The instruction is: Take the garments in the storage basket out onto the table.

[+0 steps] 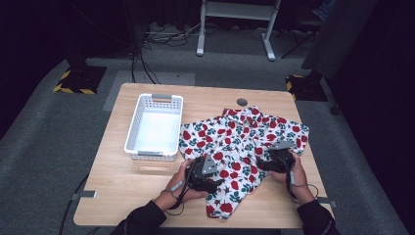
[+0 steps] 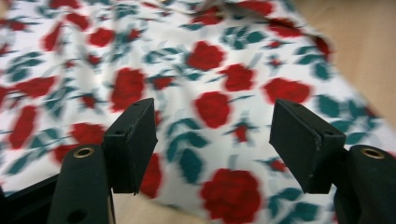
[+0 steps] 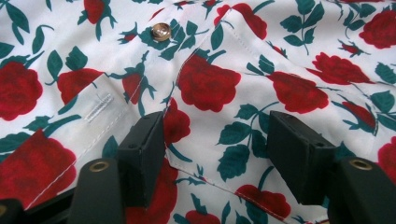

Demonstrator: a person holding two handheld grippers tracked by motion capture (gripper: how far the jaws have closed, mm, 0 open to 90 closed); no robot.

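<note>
Both my hand-held grippers released over the rose shirt (image 1: 242, 147).
Left hand-held gripper (image 1: 211, 185) near its hem; right hand-held gripper (image 1: 262, 164) mid-cloth; bare desk (image 1: 122, 191) beside the basket (image 1: 132, 134).

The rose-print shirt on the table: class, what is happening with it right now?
A person works on a rose-print shirt spread on a wooden table, holding a gripper in each hand. The left gripper sits at the shirt's near edge, the right gripper over its right part. Both have open jaws above the cloth and grip nothing yet. An empty white basket stands to the left.
</note>
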